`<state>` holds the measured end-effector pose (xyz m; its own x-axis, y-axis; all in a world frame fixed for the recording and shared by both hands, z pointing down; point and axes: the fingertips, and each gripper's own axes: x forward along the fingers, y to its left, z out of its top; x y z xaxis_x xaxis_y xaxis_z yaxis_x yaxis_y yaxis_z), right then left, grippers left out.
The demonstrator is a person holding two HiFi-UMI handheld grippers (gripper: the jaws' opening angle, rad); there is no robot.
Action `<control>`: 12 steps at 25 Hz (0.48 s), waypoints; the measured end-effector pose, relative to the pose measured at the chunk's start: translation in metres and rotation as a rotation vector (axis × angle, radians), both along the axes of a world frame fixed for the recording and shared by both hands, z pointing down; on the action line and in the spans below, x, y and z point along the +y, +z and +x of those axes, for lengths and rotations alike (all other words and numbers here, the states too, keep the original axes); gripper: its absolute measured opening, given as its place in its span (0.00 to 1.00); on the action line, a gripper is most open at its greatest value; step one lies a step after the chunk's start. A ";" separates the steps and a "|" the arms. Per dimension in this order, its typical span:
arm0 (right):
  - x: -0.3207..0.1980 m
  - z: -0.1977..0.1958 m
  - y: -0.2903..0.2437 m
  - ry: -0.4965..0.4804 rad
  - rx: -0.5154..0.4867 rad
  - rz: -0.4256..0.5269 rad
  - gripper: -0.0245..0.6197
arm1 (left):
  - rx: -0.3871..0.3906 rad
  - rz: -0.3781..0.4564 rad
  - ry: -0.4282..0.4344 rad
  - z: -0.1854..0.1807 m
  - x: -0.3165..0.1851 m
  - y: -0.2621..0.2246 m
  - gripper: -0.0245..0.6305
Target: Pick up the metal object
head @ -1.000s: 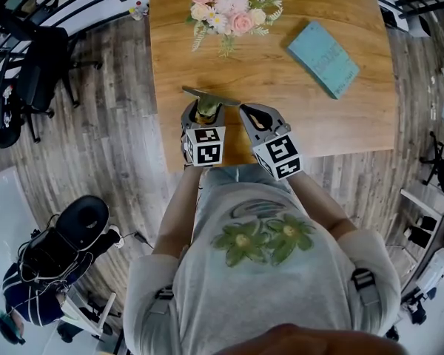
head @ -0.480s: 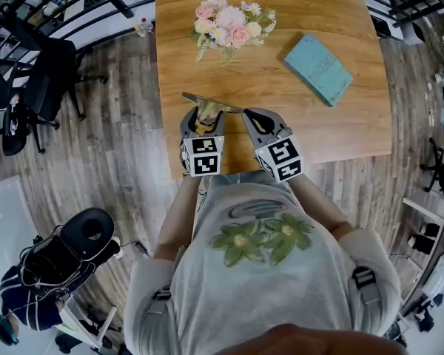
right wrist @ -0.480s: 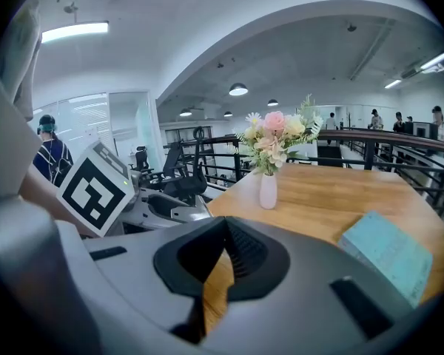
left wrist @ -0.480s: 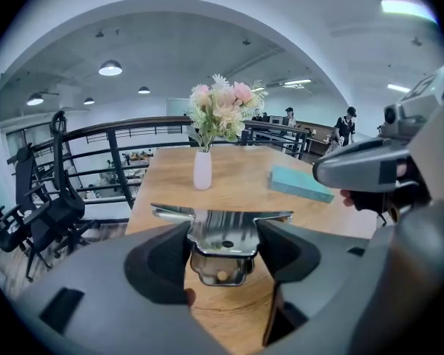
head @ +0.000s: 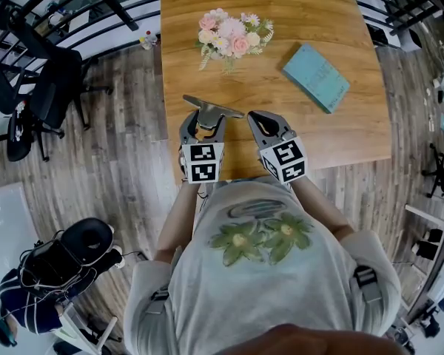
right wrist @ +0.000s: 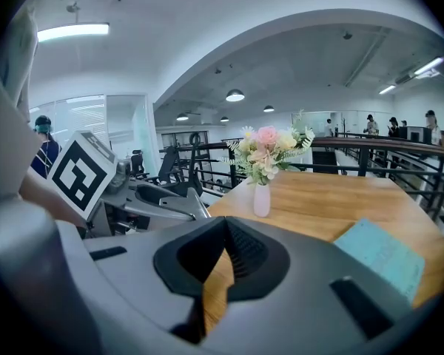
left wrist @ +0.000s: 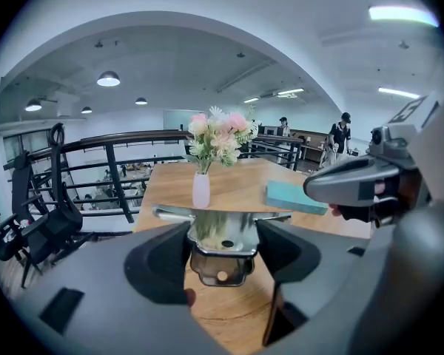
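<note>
Light wooden surface [head: 355,124] on a plank floor [head: 126,146]. Resting directly on it are a white vase of pink and cream flowers [head: 233,35] and, well apart to its right, a teal book [head: 316,78] lying flat.

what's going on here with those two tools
A person at a wooden table holds a tool in each hand. The left tool is clamped on a metal object, apparently held above the tabletop. The right tool is shut and empty beside it. A vase of flowers and a teal book sit farther back.
</note>
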<state>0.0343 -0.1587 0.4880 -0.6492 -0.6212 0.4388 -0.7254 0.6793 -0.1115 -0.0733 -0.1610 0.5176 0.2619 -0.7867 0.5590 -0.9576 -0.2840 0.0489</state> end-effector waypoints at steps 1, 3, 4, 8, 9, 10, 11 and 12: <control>0.000 0.000 -0.001 0.004 -0.001 0.002 0.05 | 0.002 0.007 0.001 -0.001 0.000 -0.004 0.49; -0.001 0.001 -0.004 0.010 -0.005 0.005 0.05 | 0.008 0.023 0.004 -0.001 -0.001 -0.012 0.49; -0.001 0.001 -0.006 0.012 -0.007 0.006 0.05 | 0.012 0.032 0.005 -0.001 -0.002 -0.016 0.49; -0.001 0.002 -0.014 0.008 -0.029 0.012 0.05 | 0.025 0.062 0.009 -0.001 -0.002 -0.029 0.49; -0.001 0.002 -0.016 0.009 -0.035 0.013 0.05 | 0.030 0.066 0.009 -0.001 -0.002 -0.031 0.49; -0.002 0.002 -0.018 0.009 -0.041 0.015 0.05 | 0.035 0.073 0.008 -0.001 -0.002 -0.034 0.49; -0.002 0.001 -0.020 0.011 -0.047 0.017 0.05 | 0.040 0.082 0.007 0.000 -0.003 -0.037 0.49; -0.002 0.001 -0.022 0.012 -0.052 0.019 0.05 | 0.045 0.091 0.006 0.000 -0.003 -0.041 0.49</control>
